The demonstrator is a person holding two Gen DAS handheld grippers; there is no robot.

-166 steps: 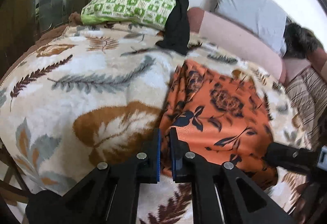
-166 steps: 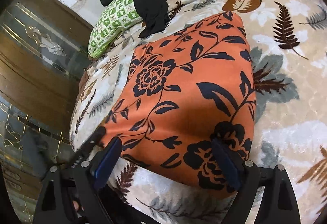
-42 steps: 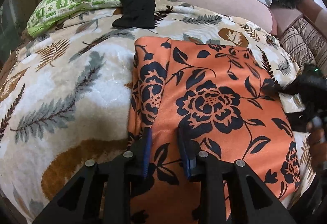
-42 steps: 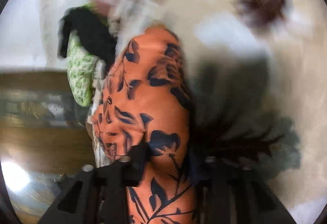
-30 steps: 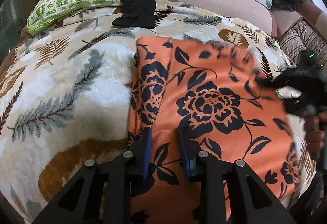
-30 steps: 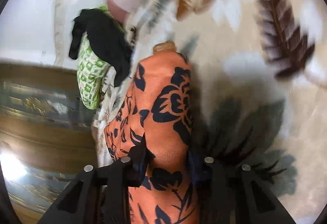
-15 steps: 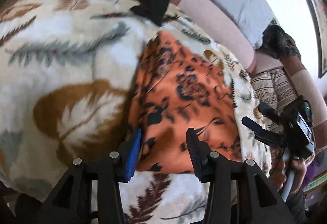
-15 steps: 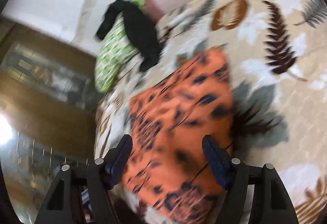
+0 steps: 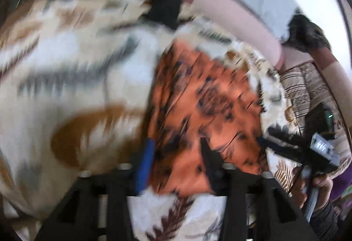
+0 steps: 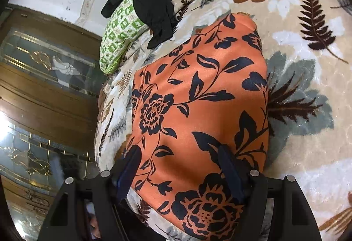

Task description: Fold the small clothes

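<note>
Nearest, the right gripper [image 10: 179, 171] hangs with jaws apart over the near edge of the orange flowered cloth [image 10: 198, 109], pads clear of it. The left gripper [image 9: 176, 153], blurred, has just been opening; its jaws stand apart above the cloth. The folded cloth lies flat on the leaf-patterned blanket [image 10: 308, 120], its long axis running away toward the green pillow [image 10: 120, 27] and black garment [image 10: 151, 12].

A bed under a leaf-patterned blanket [image 10: 308, 91] carries the folded orange floral cloth [image 10: 198, 109], a green pillow [image 10: 118, 27], and seemingly a black garment [image 10: 154, 10].
</note>
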